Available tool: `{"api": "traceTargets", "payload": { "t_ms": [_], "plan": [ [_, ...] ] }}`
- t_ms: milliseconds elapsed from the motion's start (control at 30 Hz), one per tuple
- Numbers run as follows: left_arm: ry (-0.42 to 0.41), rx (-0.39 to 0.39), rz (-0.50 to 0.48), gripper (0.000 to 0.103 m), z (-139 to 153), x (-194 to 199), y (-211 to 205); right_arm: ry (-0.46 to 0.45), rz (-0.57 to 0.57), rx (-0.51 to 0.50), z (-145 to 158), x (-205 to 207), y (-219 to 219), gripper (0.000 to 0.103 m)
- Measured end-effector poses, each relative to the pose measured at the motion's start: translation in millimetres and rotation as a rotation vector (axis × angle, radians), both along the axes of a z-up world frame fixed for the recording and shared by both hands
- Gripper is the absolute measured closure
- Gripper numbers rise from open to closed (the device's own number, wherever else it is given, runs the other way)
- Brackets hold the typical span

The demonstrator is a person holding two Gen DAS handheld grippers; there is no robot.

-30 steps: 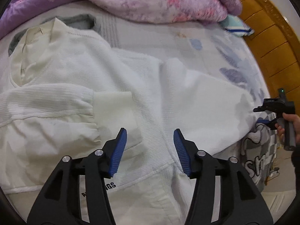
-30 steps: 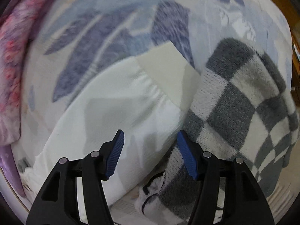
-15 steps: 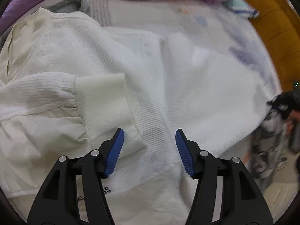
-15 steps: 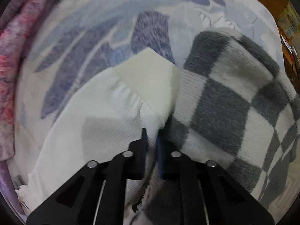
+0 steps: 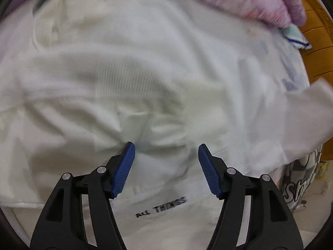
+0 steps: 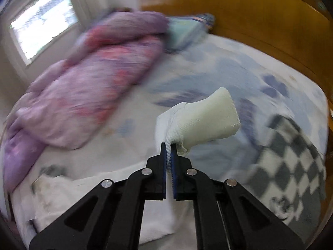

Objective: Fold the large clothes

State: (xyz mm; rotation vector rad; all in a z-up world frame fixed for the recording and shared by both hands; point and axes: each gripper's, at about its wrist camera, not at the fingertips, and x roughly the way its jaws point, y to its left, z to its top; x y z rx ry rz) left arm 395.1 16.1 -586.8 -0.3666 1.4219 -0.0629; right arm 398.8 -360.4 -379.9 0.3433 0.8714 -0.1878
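Item: white sweatshirt (image 5: 129, 66), ribbed knit, large, spread over a floral bedsheet (image 6: 218, 66). All places below are given from the sweatshirt.

- Body: lies flat under the left wrist view, much blurred. Small black lettering (image 5: 161, 207) reading "ALL THINGS" sits at its near edge. One sleeve lies folded across the chest, its ribbed cuff (image 5: 133, 123) just beyond the left gripper.
- Right sleeve: raised off the sheet; its cuff (image 6: 210, 118) stands out stiffly past the pinch point, in the air.
- Left gripper (image 5: 166, 162): jaws wide apart, holding nothing, poised above the lower middle of the body. Contact with the cloth cannot be told.
- Right gripper (image 6: 170, 154): jaws closed nearly together, pinching bunched fabric of the right sleeve just behind the cuff.
- Beyond the sweatshirt: pink-and-purple duvet (image 6: 87, 87) and a pale blue pillow (image 6: 183, 31) towards the wooden headboard (image 6: 260, 14); window (image 6: 41, 20) further off.
- To its right: grey-and-white checked blanket (image 6: 291, 162), close to the sleeve end.

Handling, judged: light, soft, limp cloth that drapes and bunches; ribbed surface likely grips well between the pads. The cuff seam is thicker and holds shape, so it is a sound grasp point. For the body, take the hem or shoulder seams.
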Motion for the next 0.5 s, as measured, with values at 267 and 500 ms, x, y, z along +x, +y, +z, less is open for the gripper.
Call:
{"api": "traceTargets", "payload": {
  "t_ms": [267, 500],
  "plan": [
    [-0.242, -0.066, 0.14, 0.039, 90, -52, 102, -0.071, 0.414, 0.038, 15, -16, 224, 0.099],
    [-0.207, 0.104, 0.335, 0.039, 108, -134, 250, 0.045, 0.759, -0.023, -46, -66, 420, 0.099]
  ]
}}
